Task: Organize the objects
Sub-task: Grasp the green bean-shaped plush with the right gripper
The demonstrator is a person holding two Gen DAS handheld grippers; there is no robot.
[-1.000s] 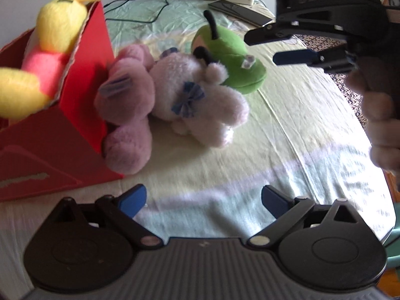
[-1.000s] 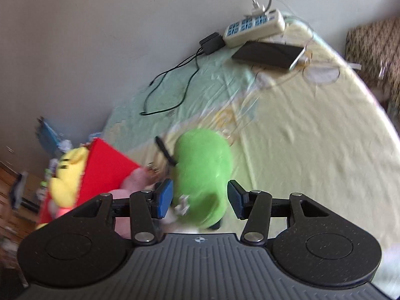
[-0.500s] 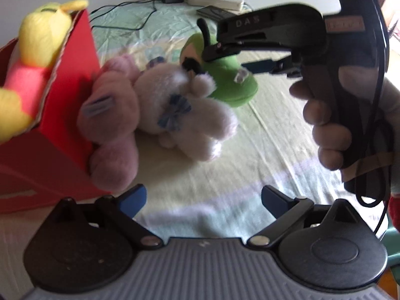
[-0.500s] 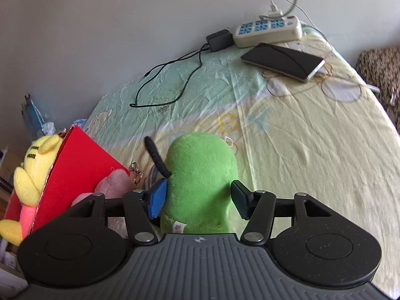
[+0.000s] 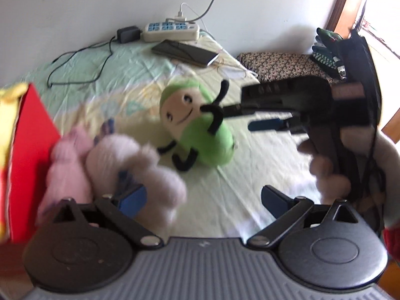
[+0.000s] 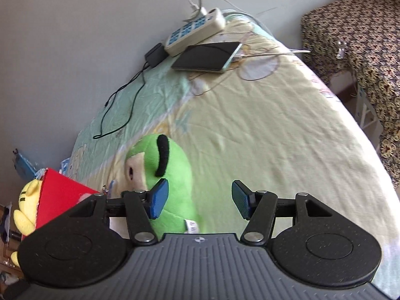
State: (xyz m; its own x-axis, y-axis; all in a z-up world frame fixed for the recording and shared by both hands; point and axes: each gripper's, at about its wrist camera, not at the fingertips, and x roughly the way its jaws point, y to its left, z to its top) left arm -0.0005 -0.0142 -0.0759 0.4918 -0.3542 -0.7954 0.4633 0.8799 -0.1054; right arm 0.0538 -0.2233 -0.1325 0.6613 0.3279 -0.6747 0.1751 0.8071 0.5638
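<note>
Lying mid-frame on the bedsheet (image 6: 262, 130), the green plush toy (image 6: 172, 182) sits left of centre between the right gripper's (image 6: 197, 200) spread, empty jaws, long axis running up-frame, while the left gripper (image 5: 202, 200), also released, hangs farther back by the pale pink plush (image 5: 140, 165).

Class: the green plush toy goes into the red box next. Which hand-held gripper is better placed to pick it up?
The right hand-held gripper: open, with the green plush toy at its left fingertip. The left hand-held gripper sits by the pale plush toys.
</note>
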